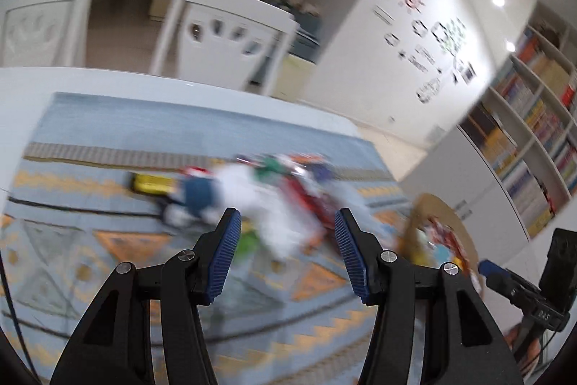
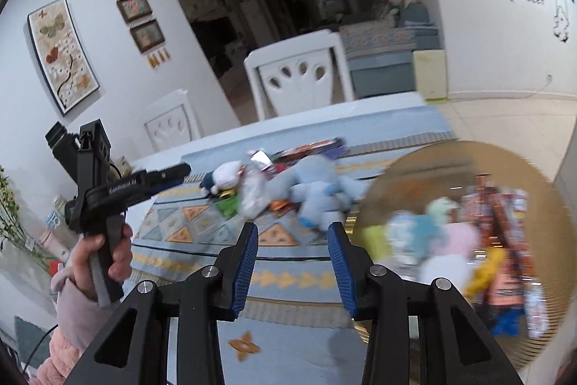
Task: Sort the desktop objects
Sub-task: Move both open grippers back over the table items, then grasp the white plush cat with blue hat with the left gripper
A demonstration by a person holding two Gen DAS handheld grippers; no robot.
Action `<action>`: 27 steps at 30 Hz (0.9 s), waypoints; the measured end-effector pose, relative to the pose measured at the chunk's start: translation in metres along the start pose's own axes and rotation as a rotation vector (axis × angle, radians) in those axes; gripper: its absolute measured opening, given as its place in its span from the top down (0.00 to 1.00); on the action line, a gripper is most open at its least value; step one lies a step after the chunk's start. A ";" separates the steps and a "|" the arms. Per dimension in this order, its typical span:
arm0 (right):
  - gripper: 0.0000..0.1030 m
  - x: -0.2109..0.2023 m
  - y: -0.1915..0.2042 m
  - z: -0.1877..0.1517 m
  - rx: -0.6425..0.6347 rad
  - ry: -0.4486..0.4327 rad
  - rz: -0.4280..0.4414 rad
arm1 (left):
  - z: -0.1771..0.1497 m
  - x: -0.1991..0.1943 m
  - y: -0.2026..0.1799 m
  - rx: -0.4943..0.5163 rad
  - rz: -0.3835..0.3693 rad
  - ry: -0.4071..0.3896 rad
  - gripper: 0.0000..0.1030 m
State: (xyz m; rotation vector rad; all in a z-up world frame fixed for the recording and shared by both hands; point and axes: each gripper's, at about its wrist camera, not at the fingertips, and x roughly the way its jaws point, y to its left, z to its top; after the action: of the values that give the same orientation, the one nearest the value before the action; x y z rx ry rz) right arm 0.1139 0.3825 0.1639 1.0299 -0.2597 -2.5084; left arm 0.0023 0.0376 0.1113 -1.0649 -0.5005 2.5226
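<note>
At left in the right wrist view, a hand (image 2: 108, 262) in a pink fuzzy sleeve grips the black handle, left tongs (image 2: 176, 173) aimed at the toy pile. Left tongs' blue pads apart, nothing between; same for right tongs (image 2: 293, 235). Mid-tabletop, on a blue patterned cloth (image 2: 288, 280), a blurred pile: pale blue plush toy (image 2: 317, 190), white-and-navy plush (image 2: 223, 179), snack packets. Right: round woven tan tray (image 2: 414, 168) holding small plush toys and orange packets.

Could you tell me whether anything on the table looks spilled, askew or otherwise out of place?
A loose heap of plush toys and packets lies jumbled on the tablecloth, outside the round tray. Blur hides any finer damage.
</note>
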 end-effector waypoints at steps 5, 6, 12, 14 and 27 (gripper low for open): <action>0.62 0.063 0.026 -0.003 -0.010 0.071 0.051 | 0.004 0.017 0.058 -0.057 -0.008 0.025 0.50; 0.62 0.076 0.031 -0.004 -0.013 0.088 0.058 | 0.005 0.022 0.066 -0.061 -0.017 0.029 0.50; 0.62 0.134 0.043 -0.025 -0.077 0.153 0.074 | 0.029 0.052 0.077 0.027 -0.063 0.015 0.50; 0.62 0.145 0.043 -0.032 -0.096 0.154 0.070 | 0.040 0.067 0.077 0.057 -0.069 0.022 0.50; 0.62 0.145 0.033 -0.041 -0.107 0.140 0.060 | 0.021 0.074 0.029 0.383 -0.112 0.187 0.49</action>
State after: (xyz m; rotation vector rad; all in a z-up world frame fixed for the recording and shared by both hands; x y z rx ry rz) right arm 0.0595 0.2879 0.0543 1.1303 -0.1122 -2.3564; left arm -0.0665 0.0415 0.0668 -1.0726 -0.0198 2.2671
